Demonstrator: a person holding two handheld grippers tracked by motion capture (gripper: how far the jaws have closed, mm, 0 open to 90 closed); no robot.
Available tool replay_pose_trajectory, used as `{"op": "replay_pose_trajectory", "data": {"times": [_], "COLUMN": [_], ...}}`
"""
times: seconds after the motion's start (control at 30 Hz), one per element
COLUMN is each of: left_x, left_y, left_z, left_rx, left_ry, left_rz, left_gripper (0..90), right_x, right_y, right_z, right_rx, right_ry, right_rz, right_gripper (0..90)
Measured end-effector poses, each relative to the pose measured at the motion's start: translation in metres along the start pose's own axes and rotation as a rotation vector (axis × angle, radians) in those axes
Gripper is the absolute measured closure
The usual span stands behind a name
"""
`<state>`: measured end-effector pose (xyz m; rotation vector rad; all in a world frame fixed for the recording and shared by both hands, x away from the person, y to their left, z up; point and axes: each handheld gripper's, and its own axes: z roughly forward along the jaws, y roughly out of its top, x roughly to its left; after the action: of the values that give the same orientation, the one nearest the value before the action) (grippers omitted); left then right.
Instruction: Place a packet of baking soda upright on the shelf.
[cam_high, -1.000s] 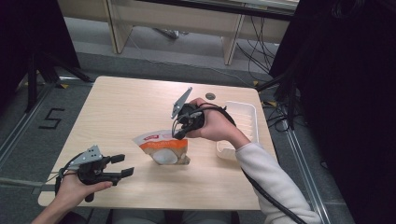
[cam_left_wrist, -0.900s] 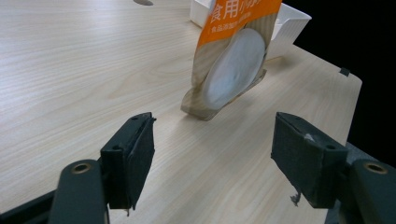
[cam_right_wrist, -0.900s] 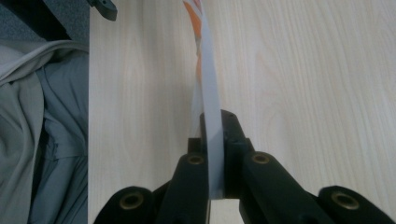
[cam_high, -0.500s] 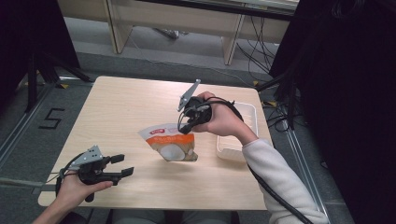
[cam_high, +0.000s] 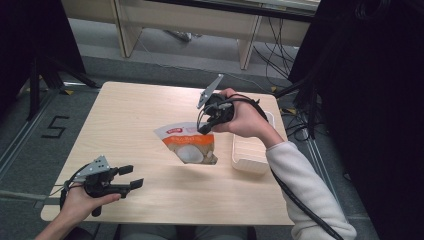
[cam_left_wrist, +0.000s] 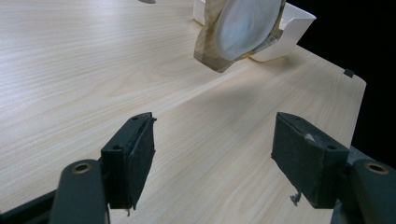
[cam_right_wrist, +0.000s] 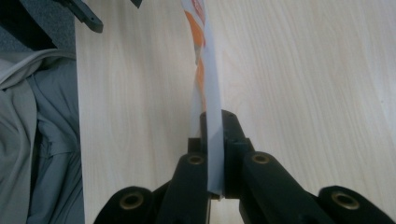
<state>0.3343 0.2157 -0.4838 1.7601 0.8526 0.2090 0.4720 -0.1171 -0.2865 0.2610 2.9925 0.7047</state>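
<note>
Right gripper (cam_high: 204, 129) at frame centre of the high view, clamped on the top edge of an orange-and-white pouch (cam_high: 189, 146); in the right gripper view, jaws pressed together at bottom centre with the pouch's thin white edge (cam_right_wrist: 208, 116) pinched between them and running up the frame. Held by the right hand (cam_high: 245, 117), sleeve trailing off to the lower right. Pouch hung tilted below the jaws, casting a shadow on the wooden table (cam_high: 135, 115); whether its lower corner touched the wood could not be told. Seen in the left gripper view at top centre, round pale window facing the camera (cam_left_wrist: 243, 28). Just right of the pouch, a white ribbed tray (cam_high: 250, 152) near the table's right edge.

Left gripper (cam_high: 127, 177) at lower left of the high view, gripped in the left hand (cam_high: 82, 200), well apart from the pouch. Jaws spread wide with nothing between them, only bare wood grain showing in the gap in the left gripper view (cam_left_wrist: 212, 156).
</note>
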Motion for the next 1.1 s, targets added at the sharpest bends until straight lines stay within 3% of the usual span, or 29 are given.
{"op": "replay_pose_trajectory", "data": {"times": [0.03,0.23,0.6,0.67,1.1], "left_x": [-0.001,-0.001,0.0,0.0,0.0], "left_y": [0.0,-0.001,0.0,0.0,0.0], "left_z": [0.0,0.0,0.001,0.001,0.001], "left_rx": [0.0,-0.006,-0.009,-0.01,-0.012], "left_ry": [0.006,0.007,0.009,0.006,0.005], "left_rz": [-0.017,-0.023,-0.023,-0.019,-0.022], "left_gripper": [29.1,28.7,27.9,27.8,27.7], "right_x": [-0.001,-0.006,-0.014,-0.014,-0.021], "right_y": [0.0,-0.003,-0.008,-0.011,-0.019], "right_z": [-0.001,-0.007,-0.016,-0.019,-0.031], "right_rx": [-0.004,-0.003,-0.01,-0.003,-0.017], "right_ry": [0.005,-0.004,-0.015,-0.027,-0.044], "right_rz": [-0.003,0.008,0.017,0.042,0.042], "right_gripper": [90.0,90.0,90.0,90.0,90.0]}}
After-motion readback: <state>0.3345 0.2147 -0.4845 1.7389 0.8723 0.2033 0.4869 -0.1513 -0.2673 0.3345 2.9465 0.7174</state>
